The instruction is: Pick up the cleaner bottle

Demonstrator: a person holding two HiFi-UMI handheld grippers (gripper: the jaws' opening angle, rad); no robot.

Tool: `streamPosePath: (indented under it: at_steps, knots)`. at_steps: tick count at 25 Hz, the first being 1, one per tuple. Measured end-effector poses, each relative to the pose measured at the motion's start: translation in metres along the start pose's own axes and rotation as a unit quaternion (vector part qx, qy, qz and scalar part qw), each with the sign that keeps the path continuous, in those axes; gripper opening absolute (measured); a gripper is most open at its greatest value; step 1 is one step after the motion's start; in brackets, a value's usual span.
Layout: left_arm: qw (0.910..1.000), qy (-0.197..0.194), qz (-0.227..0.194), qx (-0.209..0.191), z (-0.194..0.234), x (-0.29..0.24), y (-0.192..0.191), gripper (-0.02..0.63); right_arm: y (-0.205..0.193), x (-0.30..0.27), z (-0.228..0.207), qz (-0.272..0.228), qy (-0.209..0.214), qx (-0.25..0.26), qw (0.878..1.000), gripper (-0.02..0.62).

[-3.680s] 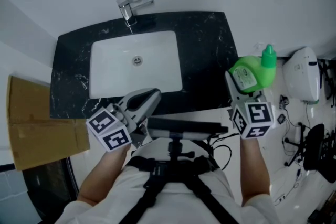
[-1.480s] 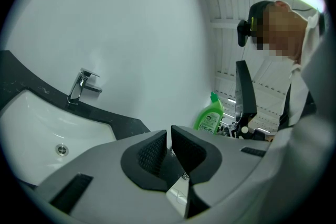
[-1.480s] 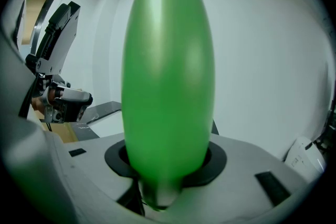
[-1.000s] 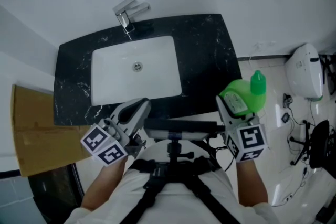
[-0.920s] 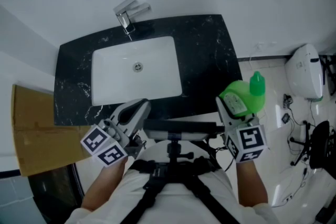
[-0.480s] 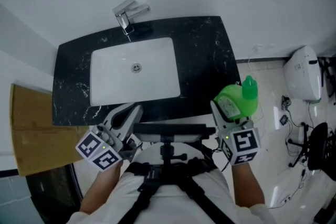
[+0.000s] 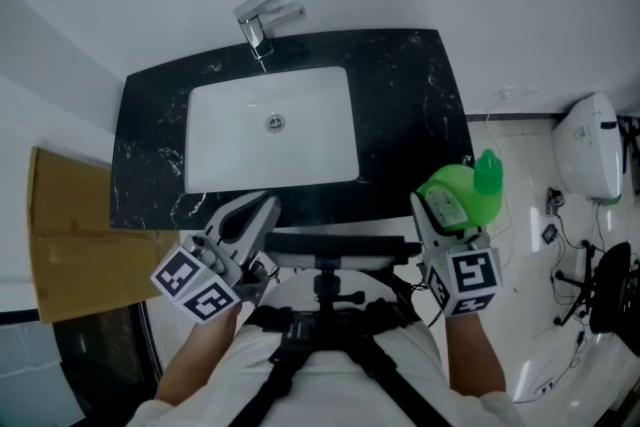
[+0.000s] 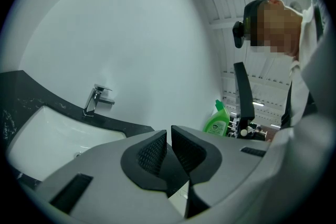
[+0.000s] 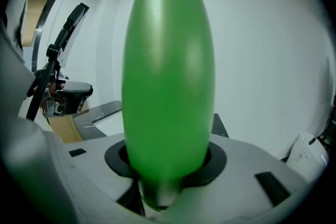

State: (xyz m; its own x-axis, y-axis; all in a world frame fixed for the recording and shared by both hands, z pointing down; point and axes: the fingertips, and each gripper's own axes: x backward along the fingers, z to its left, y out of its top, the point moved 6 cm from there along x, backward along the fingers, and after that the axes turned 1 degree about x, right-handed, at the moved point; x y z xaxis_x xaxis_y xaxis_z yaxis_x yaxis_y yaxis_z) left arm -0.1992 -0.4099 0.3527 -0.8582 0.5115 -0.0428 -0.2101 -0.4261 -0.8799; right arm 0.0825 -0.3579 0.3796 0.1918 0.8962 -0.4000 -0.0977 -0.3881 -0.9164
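Two grippers in view, one on each hand, both at the near edge of the black desk.

Right gripper: its jaws are clamped on the green cleaner bottle, which fills the middle of the right gripper view and stands between the jaws. From the head view we note the bottle in the air by the near right corner of the desk, its green cap pointing to the far right and its label side turned up toward the camera. It touches nothing but the gripper.

Left gripper: the jaws are drawn nearly together, with only a thin slit between the ribbed pads and nothing in it. It hangs at the near left of the desk, pointed toward the far side.

White sink set into the desk, left of centre; chrome faucet at its far rim.

Brown cardboard lies left of the desk. White device sits to the right, apart from the bottle.
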Motion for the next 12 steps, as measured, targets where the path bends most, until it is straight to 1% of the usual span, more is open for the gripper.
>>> streamPosePath:
  at_steps: [6,12]
  knots:
    - [1.0,0.001,0.0,0.002,0.0019,0.0023,-0.0001,0.02,-0.0012,-0.0048,0.0039,0.0,0.01,0.001,1.0,0.176]
    - [1.0,0.0,0.001,0.003,0.001,0.003,-0.0009,0.021,0.0019,-0.0058,0.0049,-0.002,0.009,0.001,1.0,0.176]
